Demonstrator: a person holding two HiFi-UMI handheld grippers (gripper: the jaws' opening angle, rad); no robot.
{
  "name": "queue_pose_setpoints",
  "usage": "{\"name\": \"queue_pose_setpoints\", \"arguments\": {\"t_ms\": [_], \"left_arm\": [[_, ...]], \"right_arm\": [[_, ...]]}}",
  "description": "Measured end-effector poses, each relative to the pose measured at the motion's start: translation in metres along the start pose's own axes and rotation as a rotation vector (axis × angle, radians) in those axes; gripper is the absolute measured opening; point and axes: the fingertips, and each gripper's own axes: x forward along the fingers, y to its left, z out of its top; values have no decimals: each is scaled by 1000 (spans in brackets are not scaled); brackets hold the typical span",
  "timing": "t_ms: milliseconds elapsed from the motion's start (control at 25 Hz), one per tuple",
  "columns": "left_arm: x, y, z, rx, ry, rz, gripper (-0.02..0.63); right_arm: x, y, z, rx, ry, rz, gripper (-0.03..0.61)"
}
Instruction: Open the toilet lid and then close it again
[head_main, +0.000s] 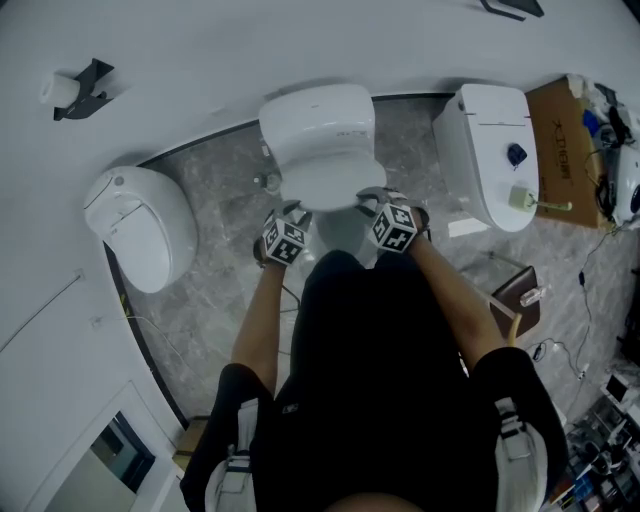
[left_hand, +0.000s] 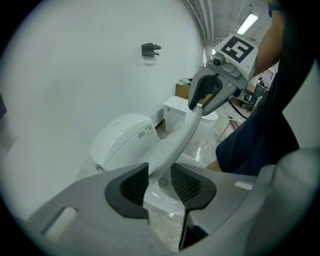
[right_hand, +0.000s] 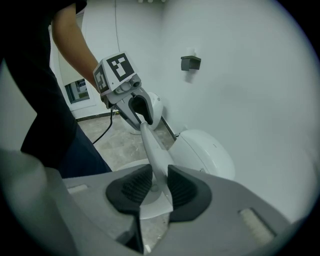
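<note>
Spanning the front rim of the lid from 9 to 3 o'clock, a two-sided grip is seen. The left tool is clamped on the rim at 8 o'clock and the right tool at 4 o'clock, the thin white edge being pinched between each pair of jaws. The lid is held partly raised over the bowl and is hinged at 12 o'clock by the tank. Neither tool is judged nearer.

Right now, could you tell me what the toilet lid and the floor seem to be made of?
The toilet lid is probably moulded plastic, glossy white: its edge is thin and smoothly curved. The floor looks like polished stone or stone-look tile: grey with pale veining and a slight sheen.
</note>
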Motion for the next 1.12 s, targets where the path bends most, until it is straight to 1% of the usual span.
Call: {"name": "queue_pose_setpoints", "arguments": {"t_ms": [80,160,320,440,560,680,800,880,1120], "left_arm": [[-5,-1,-1,-37,-20,1,149],[-14,3,-3,-85,-48,27,129],[-36,16,-13,-217,-125,65,121],[-56,21,-18,-323,-201,102,97],[-74,20,-19,-396,-266,124,58],[-81,13,-21,-448,-296,112,32],[-86,6,-21,-492,-323,75,22],[-88,3,-22,-507,-338,68,17],[-96,4,-19,-530,-350,91,11]], "right_arm": [[0,2,-1,-21,0,18,100],[0,0,0,-36,3,19,97],[2,-21,9,-19,-3,8,92],[3,-31,14,-13,-14,35,92],[3,-38,17,-18,-22,52,91],[4,-51,20,-8,-25,48,89],[6,-65,26,-1,-20,45,84],[8,-73,30,3,-25,45,83],[12,-97,38,42,-54,32,83]]}}
